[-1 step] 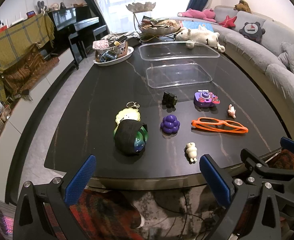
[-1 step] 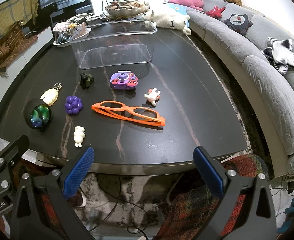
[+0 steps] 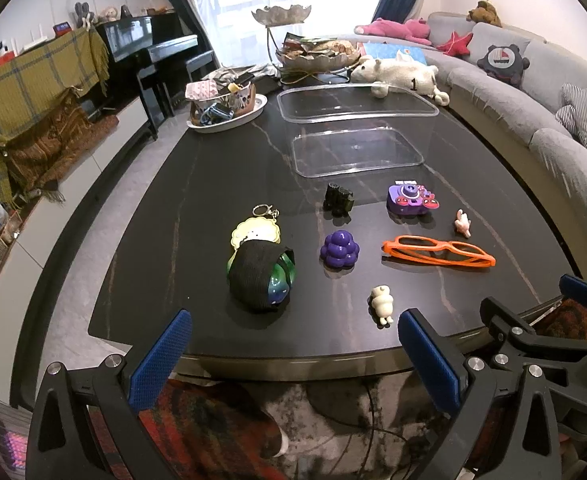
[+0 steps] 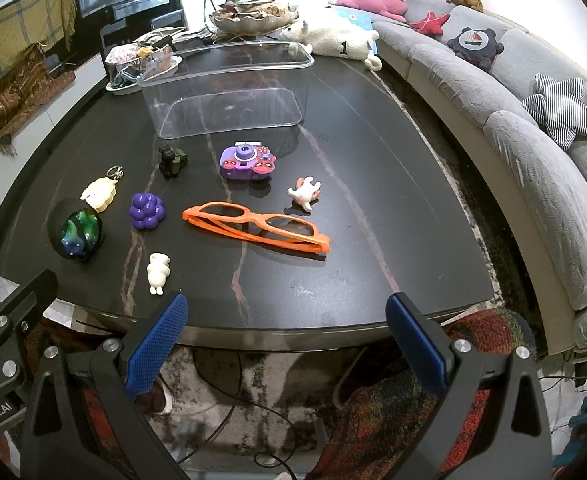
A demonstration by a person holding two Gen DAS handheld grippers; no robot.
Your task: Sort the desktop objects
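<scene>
On the dark table lie orange glasses (image 3: 439,252) (image 4: 257,226), a purple toy camera (image 3: 409,200), a purple grape-shaped toy (image 3: 339,248), a white figurine (image 3: 382,302), a small pink-white figure (image 3: 463,223), a dark block toy (image 3: 338,198), a yellow keychain (image 3: 255,232) and a green ball wrapped in a black band (image 3: 259,274). Behind them stands a clear plastic box (image 3: 357,132) (image 4: 229,92) with nothing in it. My left gripper (image 3: 295,318) and right gripper (image 4: 286,300) hover open at the table's near edge, nothing between their blue pads.
A white dish of clutter (image 3: 229,114), a metal tiered bowl (image 3: 317,54) and a white plush animal (image 3: 401,74) sit at the far end of the table. A grey sofa (image 4: 513,128) curves along the right. A patterned rug and cables lie below the near edge.
</scene>
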